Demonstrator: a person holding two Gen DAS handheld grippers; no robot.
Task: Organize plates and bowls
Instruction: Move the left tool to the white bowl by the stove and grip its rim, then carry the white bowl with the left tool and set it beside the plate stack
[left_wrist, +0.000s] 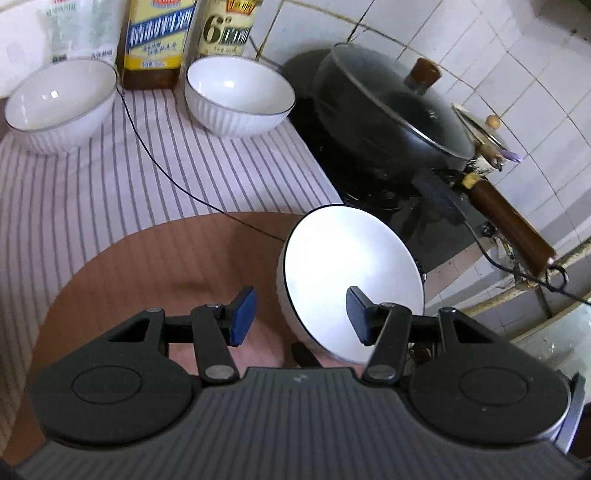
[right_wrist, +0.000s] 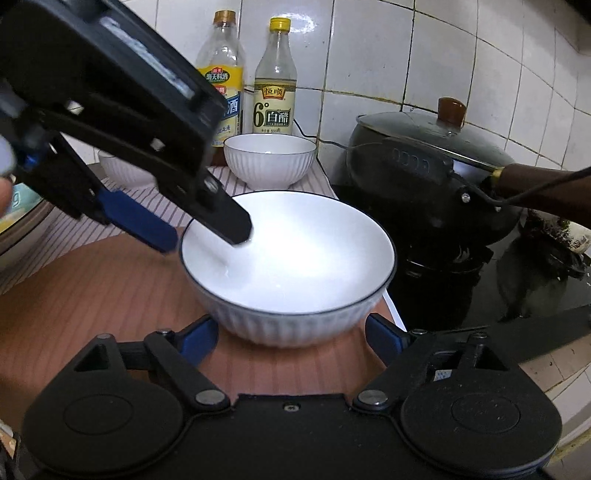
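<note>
A white ribbed bowl with a dark rim stands upright on a brown mat. My left gripper comes in from the upper left in the right wrist view and straddles the bowl's left rim. One finger is inside the bowl and the blue pad is outside, with gaps on both sides, so it is open. My right gripper is open wide, its blue pads flanking the near side of the bowl's base without pressing. Two more white bowls sit at the back on the striped cloth.
Sauce bottles line the tiled wall behind the bowls. A black wok with a glass lid and a wooden handle sits on the dark hob to the right. A thin black cable crosses the striped cloth.
</note>
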